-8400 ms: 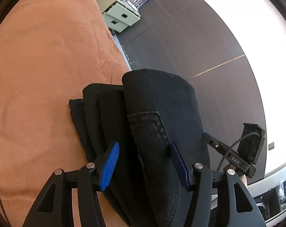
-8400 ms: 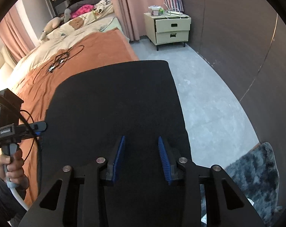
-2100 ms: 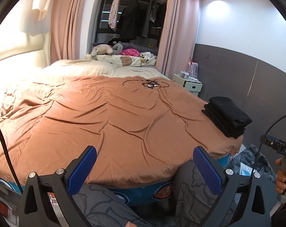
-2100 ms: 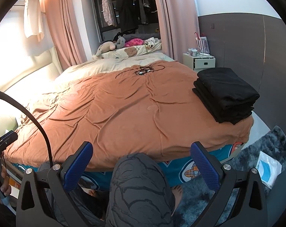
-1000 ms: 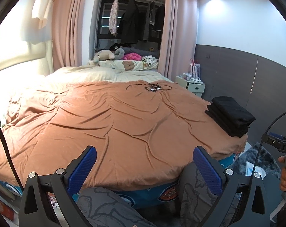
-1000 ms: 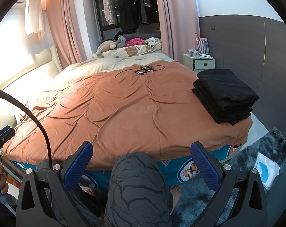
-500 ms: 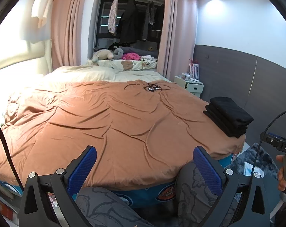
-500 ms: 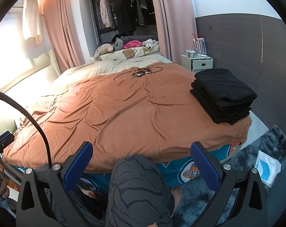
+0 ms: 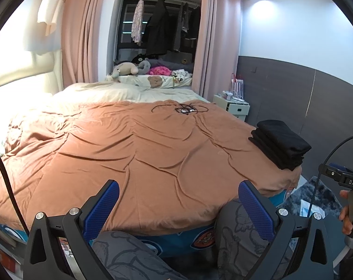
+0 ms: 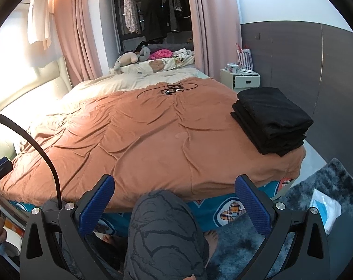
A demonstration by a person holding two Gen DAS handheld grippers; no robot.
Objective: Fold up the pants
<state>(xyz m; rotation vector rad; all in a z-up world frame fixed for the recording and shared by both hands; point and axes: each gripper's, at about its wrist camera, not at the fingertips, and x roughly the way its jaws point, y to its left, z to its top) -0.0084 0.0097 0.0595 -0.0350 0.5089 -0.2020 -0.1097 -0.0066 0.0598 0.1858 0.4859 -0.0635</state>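
1. Resting near the bed's [image 10: 153, 126] right front corner, the folded black pants [image 10: 273, 119] sit in a squared stack; folding looks finished.
2. Your left gripper [image 9: 178, 206] and right gripper [image 10: 174, 201] hang off the foot of the bed, both spread wide, empty.
3. Next move, likely: nothing more than tidying the stack.
4. Watch the stack's outer edge; it seems close to the bed's side edge, though fisheye distortion blurs that.
5. Orange cover left of it lies bare; cables [image 10: 170, 89] stay far back.

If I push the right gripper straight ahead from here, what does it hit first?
Probably the orange blanket on the bed, near its front edge, with the right gripper open. The folded black pants sit well off to the right of that line. Depth is uncertain.
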